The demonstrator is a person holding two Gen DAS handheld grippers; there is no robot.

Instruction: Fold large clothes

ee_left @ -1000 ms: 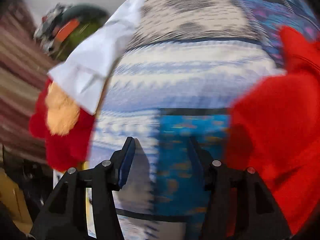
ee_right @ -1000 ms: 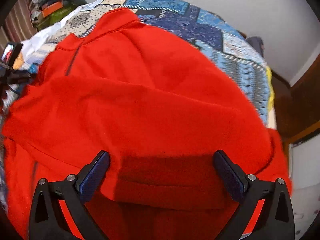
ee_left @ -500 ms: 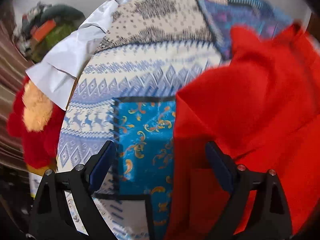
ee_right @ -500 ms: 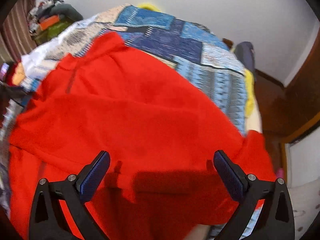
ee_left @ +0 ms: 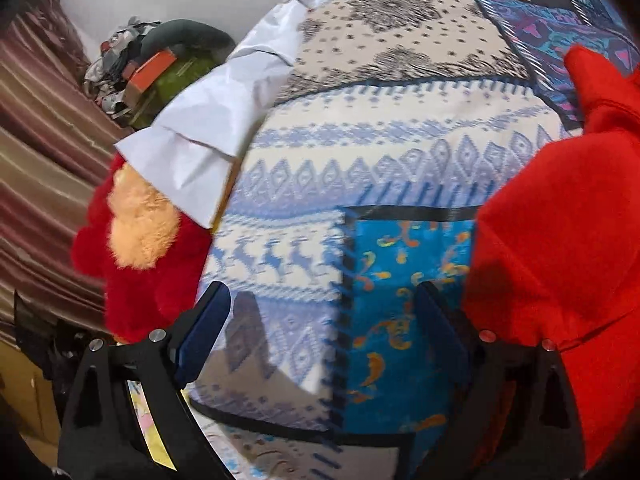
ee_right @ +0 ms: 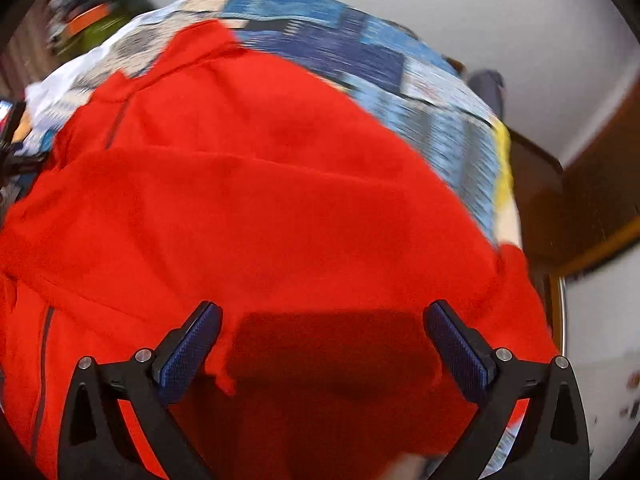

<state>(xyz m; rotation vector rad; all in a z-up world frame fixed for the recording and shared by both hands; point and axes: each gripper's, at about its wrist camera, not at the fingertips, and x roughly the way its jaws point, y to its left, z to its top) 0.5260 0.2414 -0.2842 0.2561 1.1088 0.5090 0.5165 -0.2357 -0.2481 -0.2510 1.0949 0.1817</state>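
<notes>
1. We see a patchwork bedspread covering the bed, with cream, pale blue and bright blue printed panels; it shows again in the right wrist view.
2. We note a white cloth lying along the bedspread's left edge, creased and partly overhanging.
3. Just below it we find a red plush toy with a peach fuzzy patch, touching the white cloth.
4. We mark a striped maroon curtain at far left.
5. We see a cluttered pile with an orange box and green fabric near the white wall.
6. We note dark wooden furniture at right.
</notes>
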